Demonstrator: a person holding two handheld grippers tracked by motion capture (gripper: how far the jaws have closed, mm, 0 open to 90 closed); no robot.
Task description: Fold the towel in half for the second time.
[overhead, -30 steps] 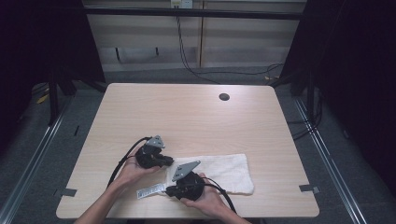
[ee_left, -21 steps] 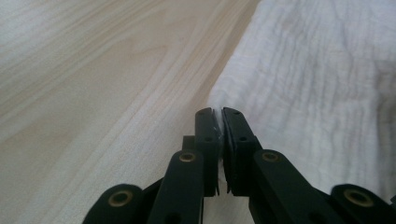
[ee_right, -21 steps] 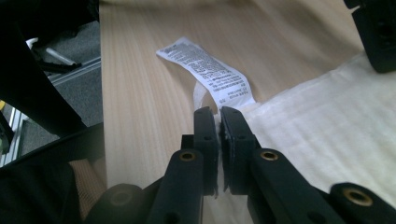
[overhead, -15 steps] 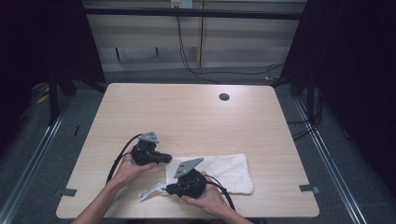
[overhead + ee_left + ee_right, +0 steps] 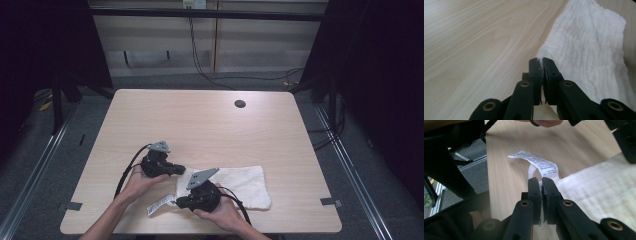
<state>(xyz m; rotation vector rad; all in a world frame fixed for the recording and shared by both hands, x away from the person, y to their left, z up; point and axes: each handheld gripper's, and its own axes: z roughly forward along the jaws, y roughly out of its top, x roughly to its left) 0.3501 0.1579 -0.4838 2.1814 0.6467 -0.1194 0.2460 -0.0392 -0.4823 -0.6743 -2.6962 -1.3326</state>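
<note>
The table (image 5: pixel 200 125) is carrying a white towel (image 5: pixel 240 182), which is lying flat just right of both tools, its left edge reaching them. The left tool (image 5: pixel 181 170) is pointing right at the towel's far left corner, its jaws pinched together on that corner, as the left gripper view is showing (image 5: pixel 540 62). The right tool (image 5: pixel 179 202) is pointing left at the near left corner, jaws clamped on the towel's edge (image 5: pixel 541 181). A printed label (image 5: pixel 539 162) is sticking out just beyond the right tool's tips.
</note>
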